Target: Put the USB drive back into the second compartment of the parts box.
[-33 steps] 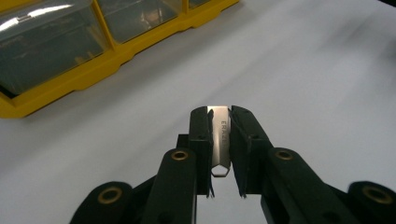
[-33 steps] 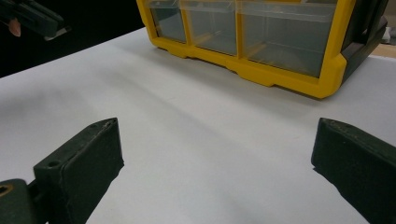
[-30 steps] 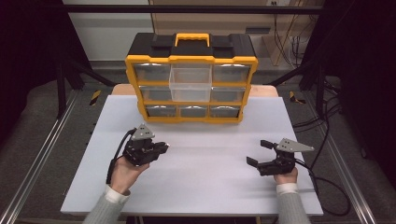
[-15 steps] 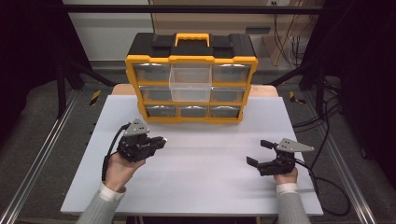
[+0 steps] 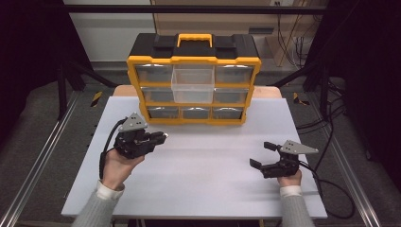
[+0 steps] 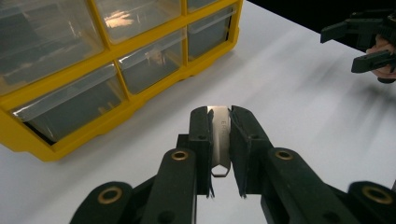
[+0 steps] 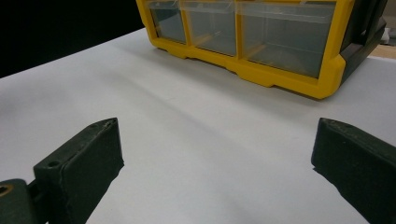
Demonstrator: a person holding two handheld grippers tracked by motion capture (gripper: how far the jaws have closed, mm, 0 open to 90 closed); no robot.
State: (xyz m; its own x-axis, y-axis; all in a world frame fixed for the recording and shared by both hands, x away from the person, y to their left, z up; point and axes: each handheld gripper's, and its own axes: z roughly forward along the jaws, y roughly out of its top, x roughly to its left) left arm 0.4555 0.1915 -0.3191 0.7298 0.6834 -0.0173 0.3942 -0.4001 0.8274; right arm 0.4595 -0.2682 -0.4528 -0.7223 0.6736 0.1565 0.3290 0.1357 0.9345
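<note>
Silvery metal, a small flat piece (image 6: 219,140) with a pointed lower end and a little loop, sits clamped upright between the jaws of the left tongs (image 6: 219,135), held above the white surface (image 5: 213,179) just in front of the yellow organizer (image 5: 194,85). That organizer has clear plastic drawers, one (image 5: 192,85) pulled out. Right tongs (image 5: 260,155) gape wide, holding nothing, low over the matte surface.

Drawer cabinet (image 5: 194,80) at table (image 5: 198,189) rear, metal piece (image 6: 219,135) before it.
</note>
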